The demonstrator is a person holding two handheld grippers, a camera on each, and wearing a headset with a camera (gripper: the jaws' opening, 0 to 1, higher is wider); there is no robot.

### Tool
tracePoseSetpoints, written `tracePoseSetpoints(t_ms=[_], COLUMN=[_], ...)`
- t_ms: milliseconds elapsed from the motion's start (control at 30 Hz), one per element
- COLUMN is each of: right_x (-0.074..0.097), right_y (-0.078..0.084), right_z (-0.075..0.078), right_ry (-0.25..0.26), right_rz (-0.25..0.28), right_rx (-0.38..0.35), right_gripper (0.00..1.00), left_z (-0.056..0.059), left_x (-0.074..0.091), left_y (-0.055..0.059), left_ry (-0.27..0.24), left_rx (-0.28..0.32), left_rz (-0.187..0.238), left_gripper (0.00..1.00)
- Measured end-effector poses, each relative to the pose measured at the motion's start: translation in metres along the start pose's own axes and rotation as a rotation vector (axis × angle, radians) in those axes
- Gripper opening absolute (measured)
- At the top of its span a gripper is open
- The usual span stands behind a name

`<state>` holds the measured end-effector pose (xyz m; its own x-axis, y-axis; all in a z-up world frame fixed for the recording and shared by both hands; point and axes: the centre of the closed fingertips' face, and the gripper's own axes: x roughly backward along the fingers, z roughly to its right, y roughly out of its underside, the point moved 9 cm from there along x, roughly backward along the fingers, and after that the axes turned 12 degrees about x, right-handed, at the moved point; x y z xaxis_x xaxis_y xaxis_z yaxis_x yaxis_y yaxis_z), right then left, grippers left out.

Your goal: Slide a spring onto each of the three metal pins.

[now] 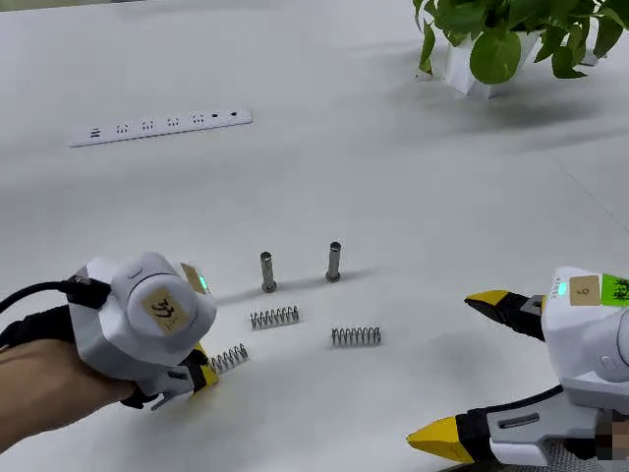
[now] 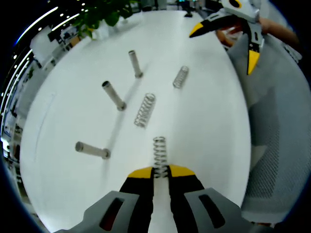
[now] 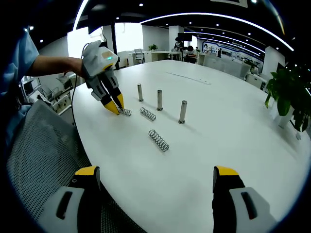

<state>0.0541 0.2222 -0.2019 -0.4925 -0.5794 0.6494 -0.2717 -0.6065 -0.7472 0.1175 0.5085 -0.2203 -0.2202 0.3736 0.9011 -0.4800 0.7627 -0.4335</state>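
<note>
Left gripper (image 2: 160,171): clamped on one end of a spring (image 2: 159,151), near the pins (image 2: 113,95).
Right gripper (image 3: 155,172): jaws wide apart, empty, well away from the pins.
Pins: three, upright.
Second spring (image 2: 145,110), third spring (image 2: 180,77): lying flat beside the pins.

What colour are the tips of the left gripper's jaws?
Yellow, over black; the left gripper shows them best in the left gripper view, shut on a spring.

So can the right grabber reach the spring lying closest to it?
Probably yes. The right gripper is open, and only bare table lies between it and that spring; nothing stands in the way.
</note>
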Motion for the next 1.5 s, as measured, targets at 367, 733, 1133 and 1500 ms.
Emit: tracePoseSetpoints(t_ms=[367,733,1133,1500], right_x=[0.001,0.0,-0.001,0.006], right_y=[0.0,-0.001,-0.011,-0.03], right_z=[-0.002,-0.002,-0.004,0.007], right_ry=[-0.006,-0.018,-0.033,-0.024], right_rz=[-0.002,-0.004,0.032,0.149], right_rx=[0.0,0.001,-0.036,-0.126], right_gripper=[0.97,0.97,0.96,0.94], left_z=[0.0,0.001,0.014,0.023], left_x=[0.001,0.002,0.015,0.025], left_y=[0.01,0.014,0.01,-0.006], left_ry=[-0.014,-0.003,0.003,0.033], left_rx=[0.109,0.172,0.168,0.18], left_rz=[0.102,0.16,0.247,0.38], left_gripper=[0.1,0.1,0.1,0.1])
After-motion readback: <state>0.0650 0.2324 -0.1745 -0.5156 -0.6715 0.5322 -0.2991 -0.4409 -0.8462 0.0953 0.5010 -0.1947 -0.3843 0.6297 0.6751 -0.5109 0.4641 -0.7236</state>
